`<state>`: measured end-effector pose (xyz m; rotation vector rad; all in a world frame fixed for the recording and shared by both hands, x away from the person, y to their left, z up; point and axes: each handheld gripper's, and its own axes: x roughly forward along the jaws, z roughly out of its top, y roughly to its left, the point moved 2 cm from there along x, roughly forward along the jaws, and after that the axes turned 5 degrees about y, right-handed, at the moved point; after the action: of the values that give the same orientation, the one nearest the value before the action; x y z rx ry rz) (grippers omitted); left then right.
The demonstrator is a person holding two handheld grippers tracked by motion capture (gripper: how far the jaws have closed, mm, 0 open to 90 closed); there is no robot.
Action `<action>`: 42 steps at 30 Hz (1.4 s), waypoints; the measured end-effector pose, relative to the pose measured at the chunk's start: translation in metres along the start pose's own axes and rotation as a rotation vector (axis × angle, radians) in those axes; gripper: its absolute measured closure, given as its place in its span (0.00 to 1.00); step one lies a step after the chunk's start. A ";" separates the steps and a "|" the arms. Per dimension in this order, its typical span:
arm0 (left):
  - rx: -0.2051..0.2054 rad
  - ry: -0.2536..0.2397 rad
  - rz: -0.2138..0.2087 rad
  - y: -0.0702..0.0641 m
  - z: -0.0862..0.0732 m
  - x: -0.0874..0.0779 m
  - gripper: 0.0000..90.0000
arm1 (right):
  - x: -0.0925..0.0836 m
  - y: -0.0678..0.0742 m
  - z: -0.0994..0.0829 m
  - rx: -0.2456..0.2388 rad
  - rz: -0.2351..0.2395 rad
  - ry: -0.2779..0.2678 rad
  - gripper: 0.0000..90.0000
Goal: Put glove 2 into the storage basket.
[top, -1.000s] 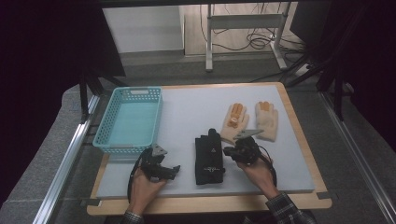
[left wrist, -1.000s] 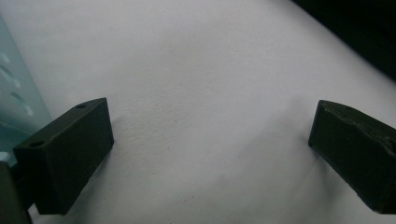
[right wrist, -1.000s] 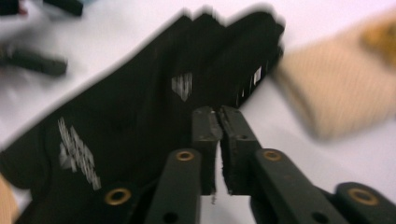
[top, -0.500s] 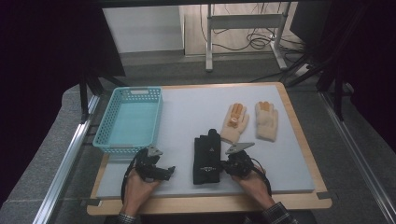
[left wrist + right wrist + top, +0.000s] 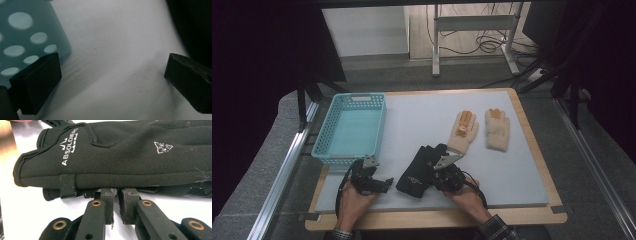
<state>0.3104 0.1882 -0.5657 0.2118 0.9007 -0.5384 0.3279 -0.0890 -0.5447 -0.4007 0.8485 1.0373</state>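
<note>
I've got my right gripper [image 5: 115, 206] nosed against the black gloves' [image 5: 120, 157] edge, lower centre of the high view, jaws nearly together, just easing apart, nothing between. Left gripper [image 5: 110, 82] waits, spread wide, beside the basket [image 5: 349, 132].

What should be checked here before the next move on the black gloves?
1. Left gripper free: ok. Its jaws stand wide over bare table, beside the basket.
2. Right gripper gripping the black gloves: not ok. Its jaws have just been opening; a narrow gap shows, tips at the gloves' edge, nothing clamped.
3. Black gloves stacked: ok, one lies on the other.
4. Basket empty: ok.
5. Near tan glove apart from the black gloves: cannot tell; they lie very close.
</note>
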 end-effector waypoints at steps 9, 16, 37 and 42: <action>0.000 -0.012 -0.004 0.000 -0.002 0.000 0.01 | -0.035 -0.027 -0.021 0.056 -0.088 -0.037 0.71; -0.004 -0.017 -0.006 0.001 -0.002 0.000 0.01 | -0.062 -0.059 -0.046 0.131 -0.192 -0.063 0.54; -0.004 -0.016 -0.007 0.001 -0.002 0.001 0.01 | -0.095 -0.114 -0.099 0.293 -0.451 -0.070 0.23; -0.005 -0.017 -0.007 0.000 -0.002 0.001 0.01 | -0.095 -0.114 -0.100 0.302 -0.454 -0.070 0.22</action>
<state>0.3094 0.1893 -0.5676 0.1995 0.8867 -0.5439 0.3631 -0.2647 -0.5442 -0.2795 0.7892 0.4912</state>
